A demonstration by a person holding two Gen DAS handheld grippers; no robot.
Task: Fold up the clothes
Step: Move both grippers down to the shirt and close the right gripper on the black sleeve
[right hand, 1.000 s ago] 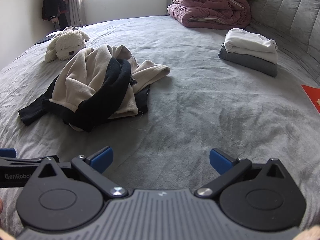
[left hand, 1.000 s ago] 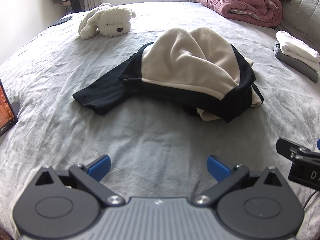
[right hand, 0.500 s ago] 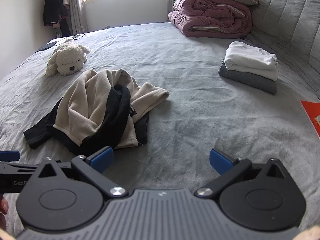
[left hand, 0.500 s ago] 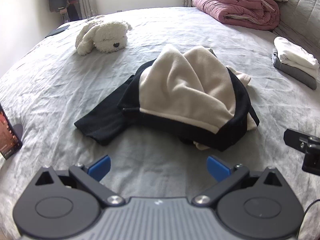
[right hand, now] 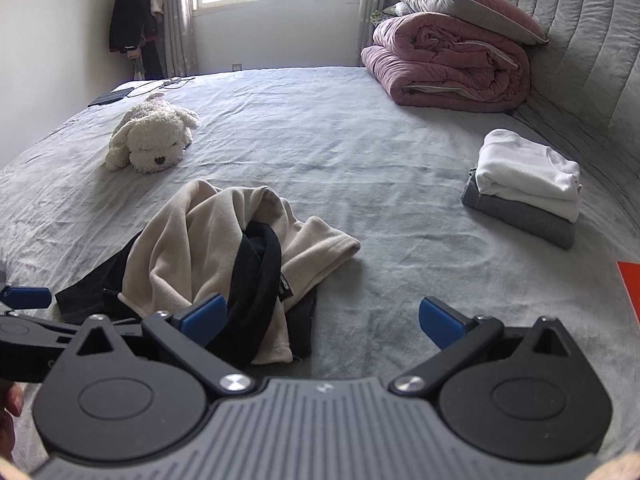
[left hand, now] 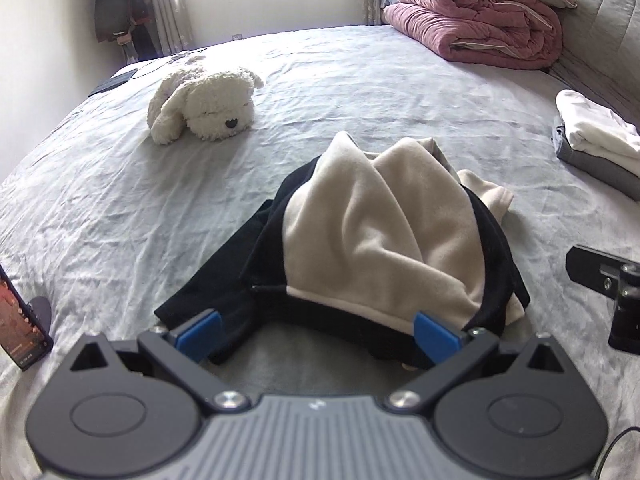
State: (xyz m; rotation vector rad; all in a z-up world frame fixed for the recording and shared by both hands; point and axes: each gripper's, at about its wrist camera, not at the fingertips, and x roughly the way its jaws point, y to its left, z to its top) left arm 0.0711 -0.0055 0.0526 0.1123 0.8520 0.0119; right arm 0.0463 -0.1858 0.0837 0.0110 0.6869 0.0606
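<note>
Your left gripper (left hand: 316, 334) is wide open and empty, just short of the crumpled cream-and-black garment (left hand: 372, 248) on the grey bed (left hand: 120, 208). Your right gripper (right hand: 322, 318) is likewise spread, holding nothing. Folded stack (right hand: 528, 188) lies well right; plush dog (right hand: 150, 144) beyond.

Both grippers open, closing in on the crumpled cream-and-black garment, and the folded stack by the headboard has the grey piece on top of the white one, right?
Not quite. In the right wrist view the folded stack has the white piece on top and the grey one underneath. The rest holds: the left gripper and right gripper are both open, near the crumpled cream-and-black garment.
</note>
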